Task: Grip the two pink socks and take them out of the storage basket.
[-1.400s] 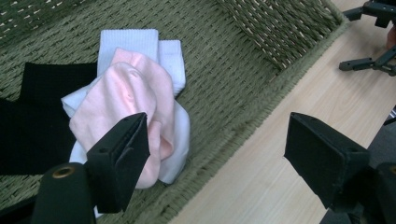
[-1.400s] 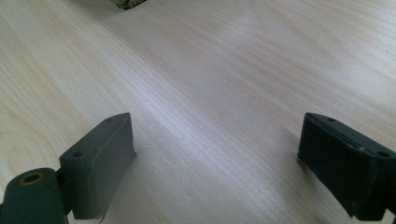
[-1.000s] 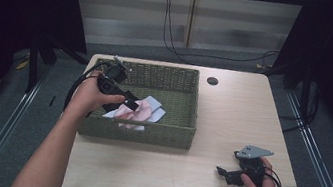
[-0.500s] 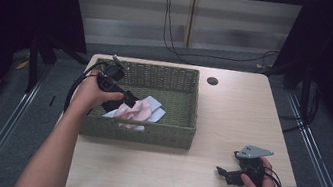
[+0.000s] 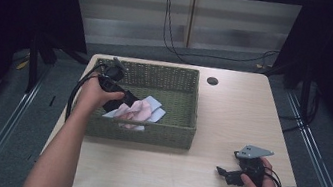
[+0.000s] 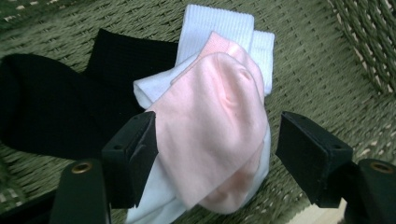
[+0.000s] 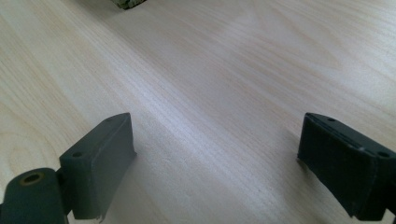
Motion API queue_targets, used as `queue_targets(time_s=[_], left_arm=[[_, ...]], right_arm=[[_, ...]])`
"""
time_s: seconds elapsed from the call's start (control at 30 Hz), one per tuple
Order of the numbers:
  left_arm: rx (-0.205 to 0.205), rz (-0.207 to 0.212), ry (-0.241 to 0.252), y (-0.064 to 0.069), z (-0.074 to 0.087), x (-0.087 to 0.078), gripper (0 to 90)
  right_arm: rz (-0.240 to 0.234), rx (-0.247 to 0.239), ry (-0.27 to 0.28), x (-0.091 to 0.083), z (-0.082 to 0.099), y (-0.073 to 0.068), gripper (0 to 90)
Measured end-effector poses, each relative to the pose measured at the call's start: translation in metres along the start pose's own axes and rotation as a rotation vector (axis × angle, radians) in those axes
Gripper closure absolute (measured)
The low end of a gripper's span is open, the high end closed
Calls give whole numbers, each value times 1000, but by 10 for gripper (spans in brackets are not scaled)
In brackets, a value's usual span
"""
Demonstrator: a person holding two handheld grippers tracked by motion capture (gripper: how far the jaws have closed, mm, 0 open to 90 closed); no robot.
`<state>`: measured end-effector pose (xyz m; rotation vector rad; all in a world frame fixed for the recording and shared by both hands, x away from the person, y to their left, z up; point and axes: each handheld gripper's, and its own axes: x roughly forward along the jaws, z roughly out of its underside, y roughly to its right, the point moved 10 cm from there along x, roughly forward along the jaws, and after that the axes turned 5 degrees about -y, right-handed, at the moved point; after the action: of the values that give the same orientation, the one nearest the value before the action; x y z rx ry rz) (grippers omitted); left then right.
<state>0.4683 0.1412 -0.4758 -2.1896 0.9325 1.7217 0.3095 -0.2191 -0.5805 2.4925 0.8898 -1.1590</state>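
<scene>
The left tool (image 6: 212, 149) gapes wide around the pink sock (image 6: 219, 130); the right tool (image 7: 215, 163) rests wide, empty, on the table (image 7: 210, 70).

Left gripper (image 6: 217, 144) with jaws spread at lower frame, straddling a pink sock (image 6: 217, 121) lying atop a white sock (image 6: 219, 23), a black sock (image 6: 56, 107) at left, all on the woven green basket (image 6: 317, 70) floor, wall at upper right.
</scene>
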Motion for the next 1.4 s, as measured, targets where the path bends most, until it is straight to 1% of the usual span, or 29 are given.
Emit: queue_targets(time_s=[0.07,0.1,0.17,0.3,0.33,0.4,0.5,0.53,0.57,0.63,0.67,0.7,0.73,0.83,0.93,1.03,1.1,1.13,1.23,1.3,1.33,1.37,1.4], left_arm=[[2,10,-6,3,0,4,301],[13,18,-12,5,0,6,303],[8,33,-20,9,-1,9,308],[7,41,-36,14,-3,17,334],[12,44,-38,15,-4,18,343],[18,39,-50,16,-5,22,352],[9,36,-59,18,-6,25,384],[9,25,-73,17,-6,30,393],[9,25,-87,17,-5,32,417],[18,16,-107,16,-3,35,502],[14,9,-119,15,-2,36,512],[10,10,-135,14,0,35,610],[4,3,-141,14,1,34,686],[3,-20,-154,11,2,26,800],[4,-24,-146,11,1,14,817],[-11,-7,-121,12,-1,5,819],[-6,1,-112,12,-1,2,818],[-4,1,-103,12,-1,3,815],[-4,24,-108,13,1,7,808],[-6,27,-107,14,1,11,795],[-5,37,-108,14,2,13,786],[-16,44,-110,15,2,15,785],[-11,44,-123,15,4,16,791]], right_arm=[[0,0,0,0,0,0,100],[0,0,0,0,0,0,99],[0,0,0,0,0,0,100],[0,0,0,0,0,0,100],[0,0,0,0,0,0,99],[0,0,0,0,0,0,100],[0,0,0,0,0,0,100],[0,0,0,0,0,0,99],[0,0,0,0,0,0,100],[0,0,0,0,0,0,100],[-1,0,0,0,0,0,100],[-1,0,0,0,0,0,100],[0,0,0,0,0,0,100],[0,0,0,0,0,0,99],[-1,0,0,0,0,0,100],[-1,-1,0,0,0,0,100],[-1,0,0,0,0,0,100],[-1,0,0,0,0,0,99],[-1,0,0,0,0,0,100],[-1,0,0,0,0,0,100],[0,-1,0,0,0,0,100],[-3,0,1,0,0,0,100],[-1,-1,0,0,0,0,100]])
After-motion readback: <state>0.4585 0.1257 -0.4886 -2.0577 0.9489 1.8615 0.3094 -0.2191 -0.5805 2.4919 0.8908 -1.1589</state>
